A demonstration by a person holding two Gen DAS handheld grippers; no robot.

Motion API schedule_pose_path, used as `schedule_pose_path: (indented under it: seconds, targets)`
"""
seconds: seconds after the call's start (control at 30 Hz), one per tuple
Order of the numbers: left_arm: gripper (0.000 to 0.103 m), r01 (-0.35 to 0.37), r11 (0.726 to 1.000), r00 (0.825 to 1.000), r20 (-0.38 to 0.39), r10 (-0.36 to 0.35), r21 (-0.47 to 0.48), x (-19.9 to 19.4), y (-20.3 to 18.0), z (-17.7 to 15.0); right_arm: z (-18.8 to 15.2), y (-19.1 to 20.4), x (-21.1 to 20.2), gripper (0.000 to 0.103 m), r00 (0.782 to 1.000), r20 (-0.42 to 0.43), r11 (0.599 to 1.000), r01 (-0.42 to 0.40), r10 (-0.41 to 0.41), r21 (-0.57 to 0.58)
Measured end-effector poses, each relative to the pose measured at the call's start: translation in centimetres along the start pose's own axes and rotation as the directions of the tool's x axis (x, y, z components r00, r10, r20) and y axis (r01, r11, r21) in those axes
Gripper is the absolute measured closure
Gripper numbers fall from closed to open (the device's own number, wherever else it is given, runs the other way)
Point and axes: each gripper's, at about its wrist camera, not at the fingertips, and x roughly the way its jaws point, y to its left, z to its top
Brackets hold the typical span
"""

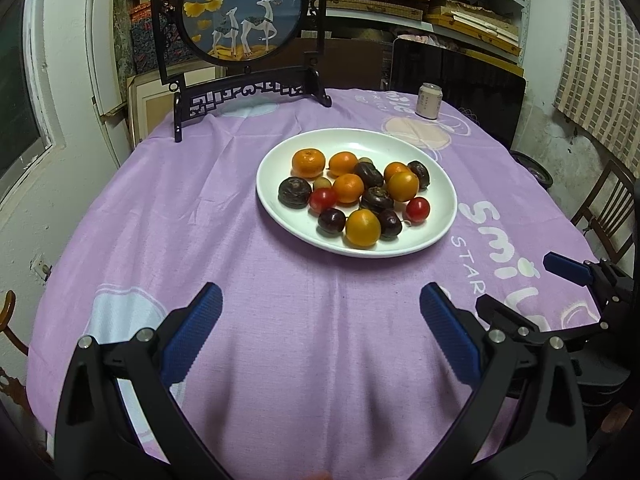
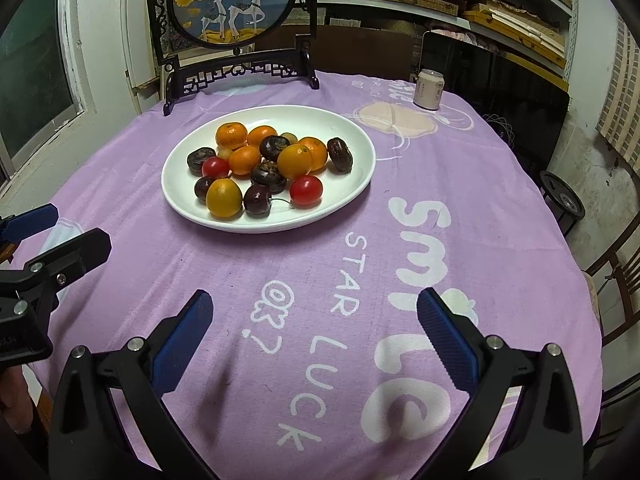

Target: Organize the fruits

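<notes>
A white oval plate (image 1: 436, 184) (image 2: 352, 148) sits mid-table on the purple cloth. It holds several mixed fruits: oranges (image 1: 308, 163) (image 2: 231, 135), red tomatoes (image 1: 417, 209) (image 2: 305, 190), dark water chestnuts (image 1: 295, 193) (image 2: 269, 176), dark cherries (image 1: 331, 221) (image 2: 257, 199) and yellow-orange fruits (image 1: 363, 227) (image 2: 224, 197). My left gripper (image 1: 320, 308) is open and empty, near the table's front, short of the plate. My right gripper (image 2: 314, 312) is open and empty, in front of and right of the plate. Each gripper shows at the edge of the other's view.
A black framed deer screen (image 1: 240, 12) (image 2: 232, 0) stands at the table's back left. A drink can (image 1: 429, 101) (image 2: 428, 89) stands at the back right. A dark chair back (image 1: 460, 76) and shelves lie behind; a wooden chair (image 2: 616, 280) stands right.
</notes>
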Motion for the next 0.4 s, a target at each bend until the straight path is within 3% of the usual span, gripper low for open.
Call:
schedule_pose_path:
  seconds: [0.1,0.4]
  targets:
    - [0.002,-0.01,1.0,1.0,0.019,0.01,0.017,-0.27,-0.31,-0.06,0.0,-0.01,0.0,0.001,1.0,-0.001,1.0,-0.005,0.005,0.004]
    - [0.002,-0.004,1.0,1.0,-0.021,0.004,-0.013,0.15,0.07,-0.05,-0.01,0.01,-0.05,0.001,1.0,0.0,1.0,-0.01,0.01,0.006]
